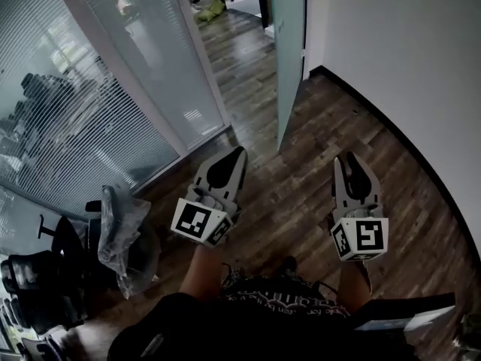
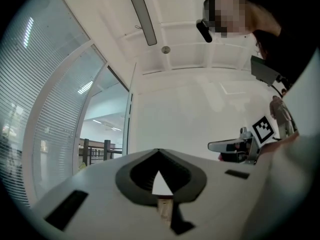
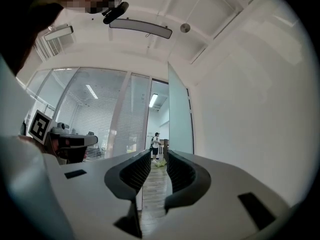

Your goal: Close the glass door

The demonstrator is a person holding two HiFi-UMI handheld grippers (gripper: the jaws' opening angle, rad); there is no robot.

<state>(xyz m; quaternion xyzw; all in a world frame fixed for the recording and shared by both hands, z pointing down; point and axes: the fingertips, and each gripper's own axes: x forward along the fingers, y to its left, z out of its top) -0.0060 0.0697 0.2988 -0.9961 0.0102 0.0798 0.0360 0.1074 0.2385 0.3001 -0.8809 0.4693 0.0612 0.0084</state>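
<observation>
Two handheld units over the wood floor (image 1: pixel 297 179), left gripper (image 1: pixel 239 153) jaws together and empty, right gripper (image 1: pixel 351 159) jaws narrowly apart with nothing between, glass door (image 1: pixel 289 51) standing open ahead, beside the white wall (image 1: pixel 398 59).

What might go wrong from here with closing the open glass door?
1. The glass door stands edge-on near the white wall; the open right tongs may slip off its thin, smooth edge or scrape the wall.
2. A person stands in the corridor beyond the doorway; a hard swing could startle or hit anyone stepping through.
</observation>
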